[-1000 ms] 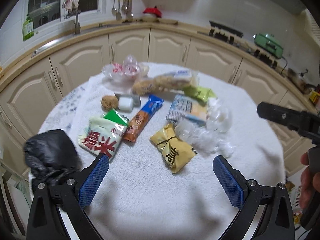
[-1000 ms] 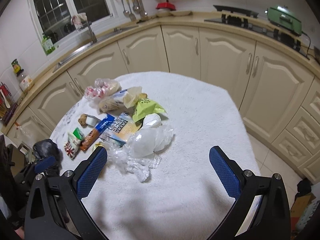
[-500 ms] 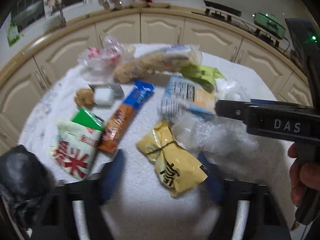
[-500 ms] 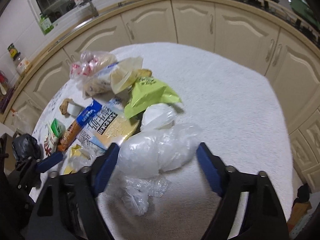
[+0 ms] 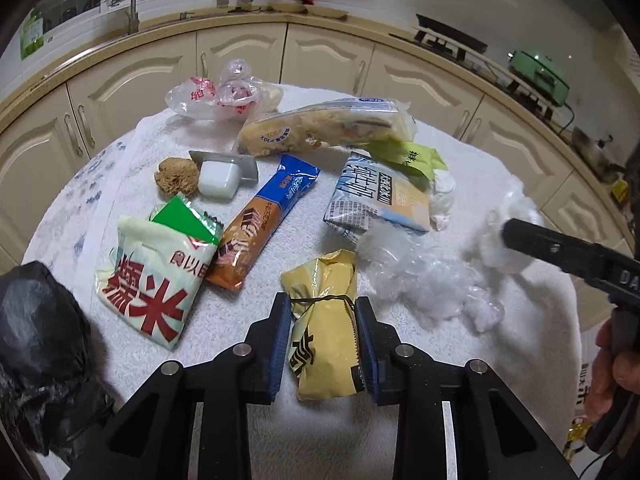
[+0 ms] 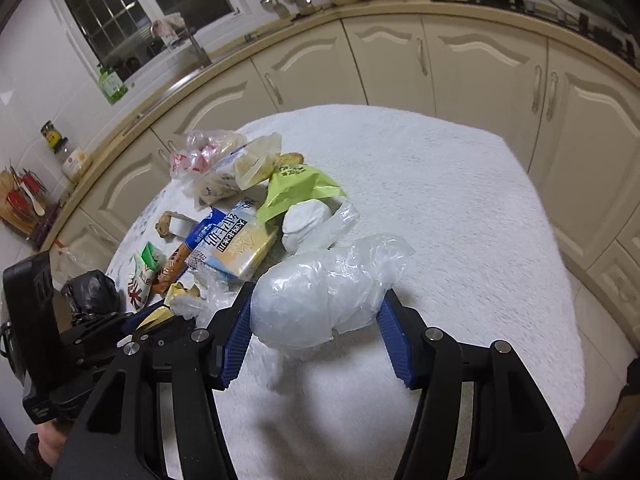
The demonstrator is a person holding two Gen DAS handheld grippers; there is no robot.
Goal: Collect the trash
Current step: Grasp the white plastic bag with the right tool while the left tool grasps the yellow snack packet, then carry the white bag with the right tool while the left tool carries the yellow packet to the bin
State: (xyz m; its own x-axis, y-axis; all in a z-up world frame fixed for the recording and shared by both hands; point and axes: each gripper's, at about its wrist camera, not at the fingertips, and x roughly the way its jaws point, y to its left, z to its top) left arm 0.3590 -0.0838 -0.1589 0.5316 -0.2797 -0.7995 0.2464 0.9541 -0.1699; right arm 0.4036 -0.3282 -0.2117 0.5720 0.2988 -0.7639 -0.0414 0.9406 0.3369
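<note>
Where the left hand-held gripper (image 5: pixel 322 344) reaches over the near edge of the worktop (image 5: pixel 532 184), its blue pads (image 5: pixel 280 344) are clenched on both sides of a yellow tied packet (image 5: pixel 325 332), which lies flat on the white cloth.

Right hand-held gripper (image 6: pixel 316 336): blue pads (image 6: pixel 394 344) flank a white plastic bag bundle (image 6: pixel 320 292); left pad touching it, right pad at its loose tail; whether the grasp is closed on it cannot be told. Bundle sits toward the right edge of the worktop.

Items outward from the left hand-held gripper, left wrist view:
- Crumpled clear plastic (image 5: pixel 424 280), just right of the yellow tied packet.
- White rice bag with red characters (image 5: pixel 148 276), to its left, a green sachet (image 5: pixel 186 220) lying on its top edge.
- Orange-and-blue biscuit sleeve (image 5: pixel 260 228), diagonal, touching the rice bag.
- Blue-and-white carton pack (image 5: pixel 380 200), centre, with a lime-green pouch (image 5: pixel 404 158) behind it and a white wad (image 5: pixel 442 196) beside it.
- Brown lump (image 5: pixel 176 176) and white block (image 5: pixel 219 178), touching, left of centre.
- Long clear bag of pale snack (image 5: pixel 320 126) and a knotted clear bag with red print (image 5: pixel 218 96), at the far edge.
- Black bin bag (image 5: pixel 40 356), off the near left edge.
</note>
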